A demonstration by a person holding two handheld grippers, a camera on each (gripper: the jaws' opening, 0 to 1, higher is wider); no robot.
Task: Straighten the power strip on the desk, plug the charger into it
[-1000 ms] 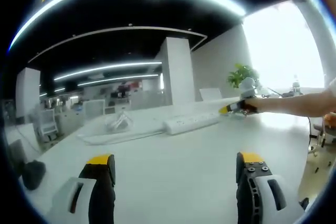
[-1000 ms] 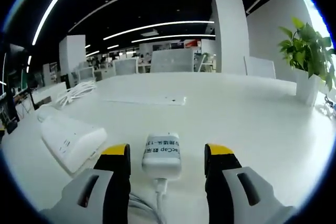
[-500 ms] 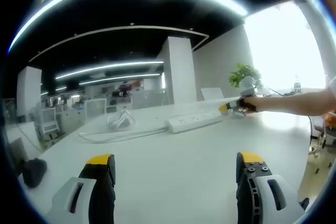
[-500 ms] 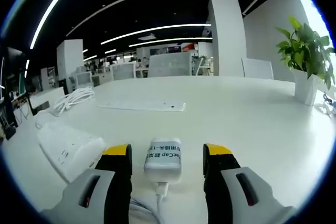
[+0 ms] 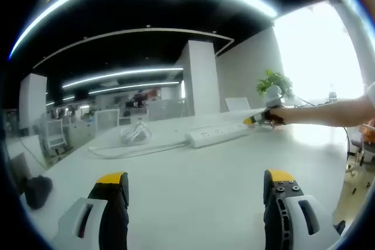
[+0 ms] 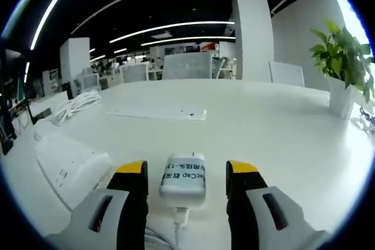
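Lying on the white desk (image 6: 281, 127), the charger (image 6: 184, 173) is sitting between the spread jaws of the right gripper (image 6: 184, 171), untouched by either, its cable trailing back toward the camera. The power strip (image 6: 67, 165) is resting just beside it. In the left gripper view, the left gripper (image 5: 196, 182) is hovering released above the desk's near edge, facing the power strip (image 5: 217, 134) lying well apart.

"eCap" and "-13" on the charger (image 6: 184, 173)
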